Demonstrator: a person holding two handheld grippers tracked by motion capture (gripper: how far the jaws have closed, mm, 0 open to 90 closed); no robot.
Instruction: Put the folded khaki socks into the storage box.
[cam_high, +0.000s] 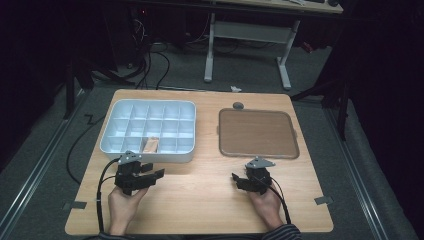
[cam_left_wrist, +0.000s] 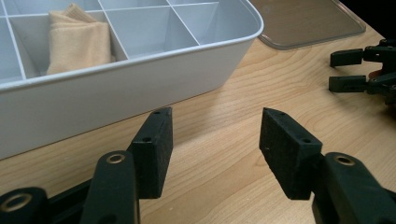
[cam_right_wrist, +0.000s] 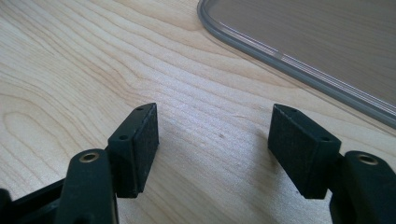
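A white divided organiser box (cam_high: 116, 148) stands at the table's left; one front compartment holds a folded tan cloth (cam_high: 151, 145). In the left gripper view the box wall (cam_left_wrist: 116, 88) lies just ahead with the cloth (cam_left_wrist: 77, 39) inside. My left gripper (cam_high: 152, 170) (cam_left_wrist: 215, 135) rests open over bare wood in front of the box, nothing between its jaws. My right gripper (cam_high: 239, 179) (cam_right_wrist: 212, 135) is open too, low over the wood near the front corner of a clear flat lid (cam_high: 257, 132) (cam_right_wrist: 327, 42). The right gripper (cam_left_wrist: 348, 70) appears far off in the left gripper view.
The wooden table (cam_high: 200, 195) has open room between the two hands. A small grey round object (cam_high: 238, 105) lies behind the lid. Tape marks (cam_high: 74, 205) sit near the front corners. A desk frame (cam_high: 250, 35) stands beyond on the dark floor.
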